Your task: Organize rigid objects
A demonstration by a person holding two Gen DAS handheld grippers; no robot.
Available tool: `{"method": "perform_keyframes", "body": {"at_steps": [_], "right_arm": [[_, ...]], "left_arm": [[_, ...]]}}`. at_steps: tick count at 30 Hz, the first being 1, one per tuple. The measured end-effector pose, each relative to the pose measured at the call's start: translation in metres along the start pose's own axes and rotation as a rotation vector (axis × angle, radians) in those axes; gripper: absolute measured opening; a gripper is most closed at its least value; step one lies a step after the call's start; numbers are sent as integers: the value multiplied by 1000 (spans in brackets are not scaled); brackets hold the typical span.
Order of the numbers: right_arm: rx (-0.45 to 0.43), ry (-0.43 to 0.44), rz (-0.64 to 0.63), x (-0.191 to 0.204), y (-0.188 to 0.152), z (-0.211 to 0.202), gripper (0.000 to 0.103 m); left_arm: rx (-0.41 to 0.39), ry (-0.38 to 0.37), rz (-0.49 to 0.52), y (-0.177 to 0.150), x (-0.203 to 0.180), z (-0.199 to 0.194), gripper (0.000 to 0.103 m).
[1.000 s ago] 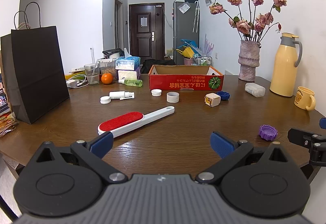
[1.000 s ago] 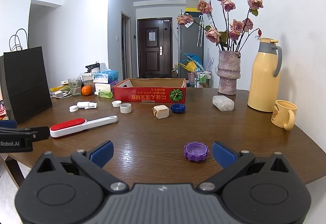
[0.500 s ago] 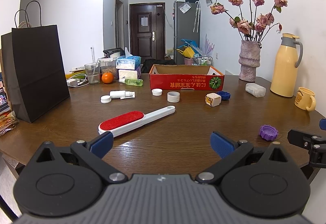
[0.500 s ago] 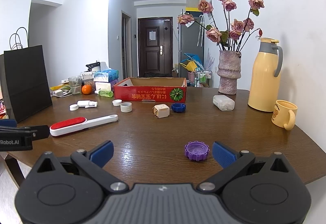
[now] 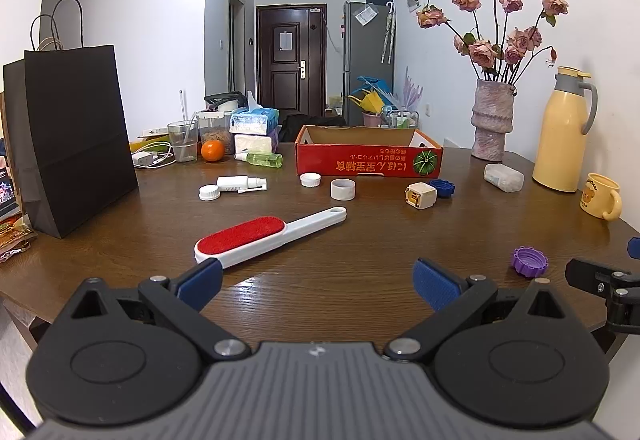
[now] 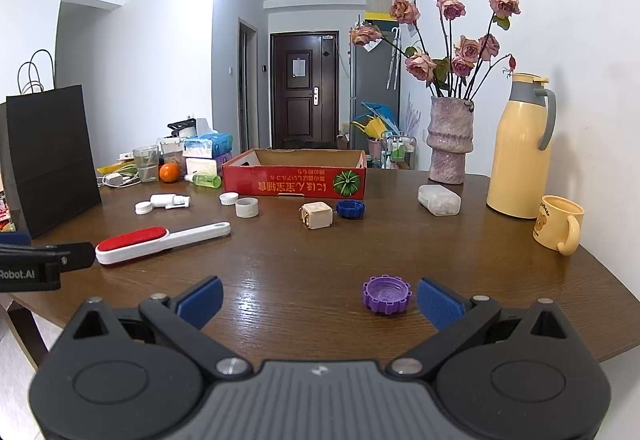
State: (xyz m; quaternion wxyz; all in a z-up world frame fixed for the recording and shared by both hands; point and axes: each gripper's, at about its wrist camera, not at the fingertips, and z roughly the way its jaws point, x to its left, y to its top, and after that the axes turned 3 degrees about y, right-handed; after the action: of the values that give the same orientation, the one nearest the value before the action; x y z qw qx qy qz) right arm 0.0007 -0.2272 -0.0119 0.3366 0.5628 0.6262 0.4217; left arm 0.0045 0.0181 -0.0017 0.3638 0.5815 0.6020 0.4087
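A red cardboard box (image 5: 368, 159) (image 6: 294, 179) stands open at the back of the brown table. In front of it lie a white lint brush with a red pad (image 5: 264, 236) (image 6: 160, 240), white caps (image 5: 310, 179), a grey-white ring (image 5: 343, 188), a small beige cube (image 5: 420, 195) (image 6: 316, 215), a blue cap (image 5: 442, 187) (image 6: 351, 208), a white spray bottle (image 5: 240, 183) and a purple cap (image 5: 530, 261) (image 6: 387, 294). My left gripper (image 5: 318, 282) is open near the brush's red end. My right gripper (image 6: 320, 298) is open, its right fingertip just beside the purple cap.
A black paper bag (image 5: 72, 135) stands at the left. A vase of dried roses (image 6: 450, 151), a yellow thermos (image 6: 520, 147), a yellow mug (image 6: 558, 230) and a clear plastic container (image 6: 439, 199) line the right side. Tissue packs, a glass and an orange (image 5: 212, 150) sit back left.
Both grippers have drifted slightly forward over the table; the purple cap sits a little nearer the right gripper's fingers. Nothing was grasped.
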Motion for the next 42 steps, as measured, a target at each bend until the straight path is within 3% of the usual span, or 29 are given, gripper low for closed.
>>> {"method": "perform_keyframes", "body": {"at_steps": [28,42], "right_arm": [[113,-19,13,-12,0,55,103],[170,-46,75,-42,-9,95,103]], "left_arm": [[81,31,-30,2,5,53,103],[120,63,-55,1,9,91,103]]}}
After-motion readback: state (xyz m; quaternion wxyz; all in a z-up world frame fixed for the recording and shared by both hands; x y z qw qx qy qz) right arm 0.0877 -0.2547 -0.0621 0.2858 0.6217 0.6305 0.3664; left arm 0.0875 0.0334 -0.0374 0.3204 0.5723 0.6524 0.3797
